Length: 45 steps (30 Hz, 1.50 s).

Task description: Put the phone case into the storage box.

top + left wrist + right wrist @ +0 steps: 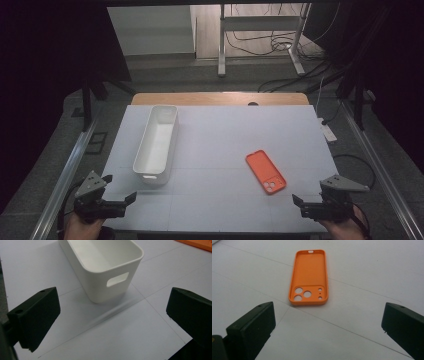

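Orange phone case point(309, 277), hollow side up, flat on white table point(220, 150); both grippers empty.

Case lies just ahead of the right gripper point(328, 327), centred between its widely parted jaws, camera cut-outs at the end nearest the fingertips, untouched; white bin point(105, 267), upright, handle slot facing, stands just ahead of the left gripper point(112, 322), jaws likewise spread wide, nothing between them; bin and case well apart.

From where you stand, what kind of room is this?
Likely a lab or recording studio rather than a home: a white table edged by metal rails, dark curtains at the sides, and loose cables across the floor beyond.
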Tool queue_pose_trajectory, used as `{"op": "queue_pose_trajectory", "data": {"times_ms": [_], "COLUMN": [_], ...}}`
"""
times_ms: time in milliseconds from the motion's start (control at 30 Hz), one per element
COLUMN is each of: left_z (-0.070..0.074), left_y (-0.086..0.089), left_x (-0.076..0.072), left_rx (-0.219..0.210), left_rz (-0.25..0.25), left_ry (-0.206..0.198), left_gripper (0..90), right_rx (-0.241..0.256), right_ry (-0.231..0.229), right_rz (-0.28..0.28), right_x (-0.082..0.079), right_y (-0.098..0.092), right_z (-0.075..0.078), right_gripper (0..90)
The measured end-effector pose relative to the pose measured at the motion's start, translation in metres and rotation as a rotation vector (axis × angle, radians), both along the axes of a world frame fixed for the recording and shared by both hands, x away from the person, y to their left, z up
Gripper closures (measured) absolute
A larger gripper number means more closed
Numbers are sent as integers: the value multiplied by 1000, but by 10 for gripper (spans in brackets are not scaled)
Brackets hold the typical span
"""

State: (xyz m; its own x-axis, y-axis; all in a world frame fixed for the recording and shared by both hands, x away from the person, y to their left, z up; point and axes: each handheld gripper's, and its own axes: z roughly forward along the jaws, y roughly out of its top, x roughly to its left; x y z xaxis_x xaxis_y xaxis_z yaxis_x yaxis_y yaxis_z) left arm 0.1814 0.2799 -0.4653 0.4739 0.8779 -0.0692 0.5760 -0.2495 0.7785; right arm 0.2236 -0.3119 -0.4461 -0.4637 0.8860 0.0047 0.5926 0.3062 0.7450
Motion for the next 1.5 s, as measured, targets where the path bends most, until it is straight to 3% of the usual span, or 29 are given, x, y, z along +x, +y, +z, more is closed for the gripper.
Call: {"op": "queue_pose_trajectory", "data": {"times_ms": [300, 1200, 1500], "left_z": [0, 0, -1], "left_y": [0, -3, -2], "left_x": [-2, -2, 0], "left_rx": [11, 30, 26], "left_rz": [-7, -20, -25], "left_ry": [4, 6, 20], "left_gripper": [1, 3, 5], "right_rx": [22, 5, 8], "right_ry": [14, 45, 32], "right_rz": [-4, 34, 31], "right_x": [3, 8, 13], "right_y": [-1, 4, 6], "right_z": [0, -1, 0], "right_gripper": [0, 0, 0]}}
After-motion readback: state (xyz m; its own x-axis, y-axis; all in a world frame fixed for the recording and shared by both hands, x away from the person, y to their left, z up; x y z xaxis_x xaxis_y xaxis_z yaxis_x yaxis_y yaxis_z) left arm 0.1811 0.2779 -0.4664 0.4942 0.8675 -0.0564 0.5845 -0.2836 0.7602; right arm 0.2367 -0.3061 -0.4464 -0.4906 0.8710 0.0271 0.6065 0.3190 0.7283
